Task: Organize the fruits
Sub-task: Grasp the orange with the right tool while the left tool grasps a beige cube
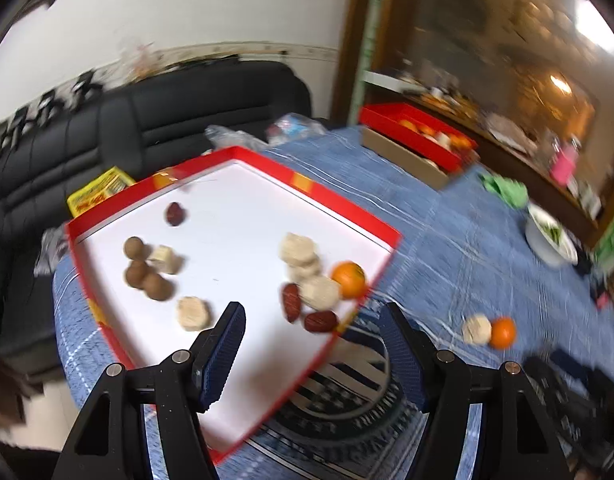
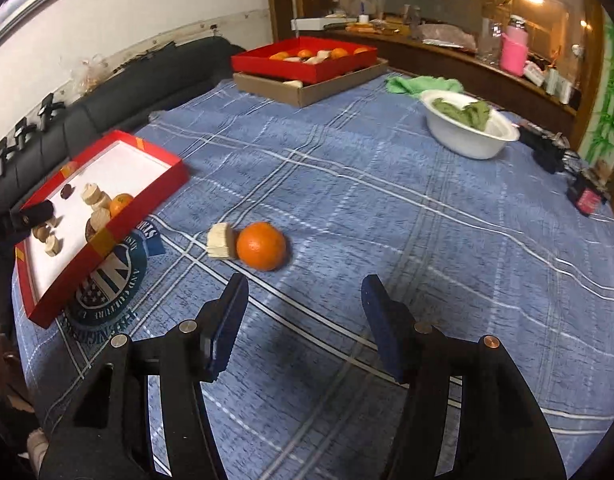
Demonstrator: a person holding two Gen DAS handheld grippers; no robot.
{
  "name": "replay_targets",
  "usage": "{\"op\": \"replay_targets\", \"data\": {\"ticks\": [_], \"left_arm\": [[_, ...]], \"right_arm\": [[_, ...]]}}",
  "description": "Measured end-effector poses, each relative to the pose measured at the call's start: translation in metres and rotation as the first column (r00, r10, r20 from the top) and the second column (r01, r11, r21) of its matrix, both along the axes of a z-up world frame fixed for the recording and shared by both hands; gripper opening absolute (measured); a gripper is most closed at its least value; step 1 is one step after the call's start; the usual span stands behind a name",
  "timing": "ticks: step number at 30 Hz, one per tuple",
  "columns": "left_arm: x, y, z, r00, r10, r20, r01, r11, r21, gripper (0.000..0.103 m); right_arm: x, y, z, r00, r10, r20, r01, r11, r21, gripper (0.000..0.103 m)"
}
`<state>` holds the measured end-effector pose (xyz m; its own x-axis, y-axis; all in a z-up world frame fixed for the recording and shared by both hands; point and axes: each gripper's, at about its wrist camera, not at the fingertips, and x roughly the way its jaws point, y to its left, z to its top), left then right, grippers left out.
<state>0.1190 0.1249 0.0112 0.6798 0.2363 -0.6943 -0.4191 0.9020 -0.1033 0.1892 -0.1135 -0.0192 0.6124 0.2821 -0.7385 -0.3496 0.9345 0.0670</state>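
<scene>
- Left gripper point(image 1: 311, 320) found with jaws standing apart, nothing between the blue pads; positioned over the near corner of the red tray point(image 1: 381, 224) and the blue plaid tablecloth point(image 1: 447, 240).
- Right gripper point(image 2: 305, 294) likewise spread and empty, aimed down at bare tablecloth just short of the loose fruit.
- Noted just beyond the right gripper: an orange point(image 2: 261, 246) on the cloth, touching a pale ridged piece point(image 2: 220, 241) on its left.
- Seen under the tray's near edge: a round printed emblem point(image 2: 111, 276) on the cloth.
- Recorded inside the red tray, on its white floor: a second orange point(image 1: 349, 279) against the right rim, beside a cluster of pale round pieces point(image 1: 303, 264); two red dates point(image 1: 307, 312) close to the near rim; a lone pale piece point(image 1: 193, 313) toward the near left; three brown round fruits point(image 1: 145, 270) with a pale cube point(image 1: 165, 258) touching them; one dark date point(image 1: 174, 213) alone farther in.
- Observed mid-table on the right: a white bowl point(image 2: 467, 140) holding green leaves, with a green cloth point(image 2: 419, 84) behind it.
- Found at the far edge: a second red tray point(image 2: 303, 68) with oranges and pale pieces, resting on a brown cardboard box point(image 2: 307, 90).
- Black sofa point(image 1: 187, 112) located behind the table, along the wall.
</scene>
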Motion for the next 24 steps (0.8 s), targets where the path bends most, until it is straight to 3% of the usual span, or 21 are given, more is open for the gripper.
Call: {"op": "replay_targets", "data": {"ticks": [5,10,13,16,24], "left_arm": [[0.003,-0.009,-0.005,1.0,-0.02,-0.021,0.02,0.999,0.026,0.067],[0.011,-0.013,-0.012,0.999,-0.032,-0.029,0.032,0.999,0.024,0.067],[0.021,-0.028,-0.015,0.995,-0.094,-0.042,0.094,0.995,0.016,0.067],[0.029,-0.045,-0.016,0.988,-0.147,-0.041,0.149,0.988,0.037,0.067],[0.078,-0.103,-0.031,0.957,-0.281,-0.068,0.284,0.958,0.037,0.067]], "right_arm": [[0.021,0.023,-0.015,0.999,0.033,-0.023,-0.034,0.999,-0.031,0.045],[0.026,0.035,-0.027,0.997,0.07,-0.041,-0.072,0.996,-0.053,0.045],[0.034,0.043,-0.027,0.996,0.082,-0.025,-0.083,0.994,-0.076,0.045],[0.042,0.048,-0.028,0.993,0.115,-0.038,-0.117,0.99,-0.075,0.033],[0.04,0.011,-0.027,0.997,0.066,-0.049,-0.068,0.997,-0.044,0.032]]}}
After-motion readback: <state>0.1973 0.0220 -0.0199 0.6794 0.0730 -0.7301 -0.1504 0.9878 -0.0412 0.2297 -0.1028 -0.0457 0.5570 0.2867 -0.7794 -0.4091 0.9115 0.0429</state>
